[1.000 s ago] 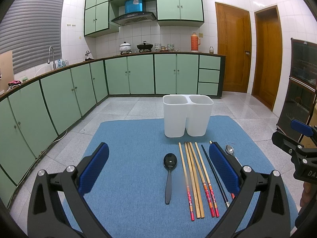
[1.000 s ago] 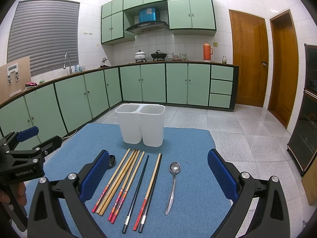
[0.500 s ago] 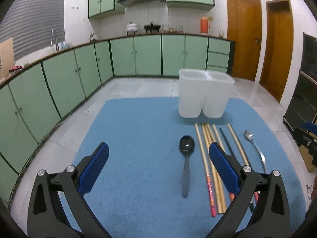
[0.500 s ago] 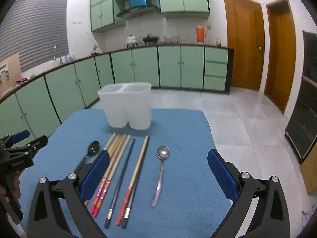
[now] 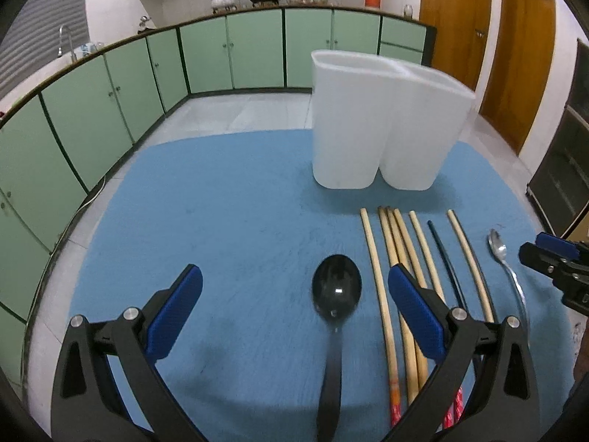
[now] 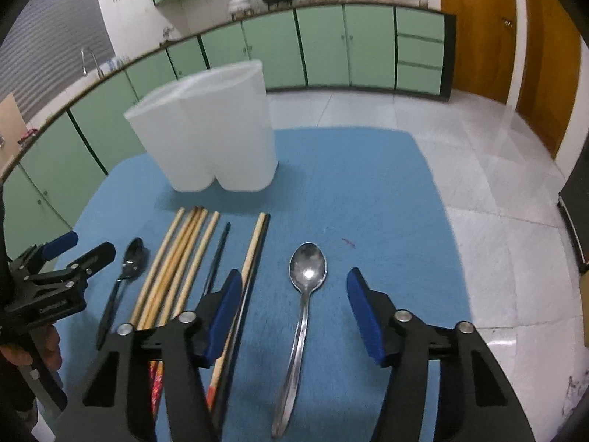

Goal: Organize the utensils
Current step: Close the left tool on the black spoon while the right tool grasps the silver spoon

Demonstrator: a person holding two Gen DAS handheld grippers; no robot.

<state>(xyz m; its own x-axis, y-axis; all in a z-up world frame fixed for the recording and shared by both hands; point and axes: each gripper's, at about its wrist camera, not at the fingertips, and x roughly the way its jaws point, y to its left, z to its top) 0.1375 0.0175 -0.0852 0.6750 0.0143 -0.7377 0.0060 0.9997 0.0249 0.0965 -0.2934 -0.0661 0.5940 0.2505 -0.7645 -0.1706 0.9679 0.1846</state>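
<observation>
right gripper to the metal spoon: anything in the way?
Nothing visible. The metal spoon lies alone on the blue mat, framed between the fingers of the right gripper, whose jaws are closing with nothing yet touching them. The nearest chopsticks lie off to its left, apart from it.

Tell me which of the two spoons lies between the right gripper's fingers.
The silver metal spoon, at the right end of the row. The black spoon lies at the left end, beyond the chopsticks.
</observation>
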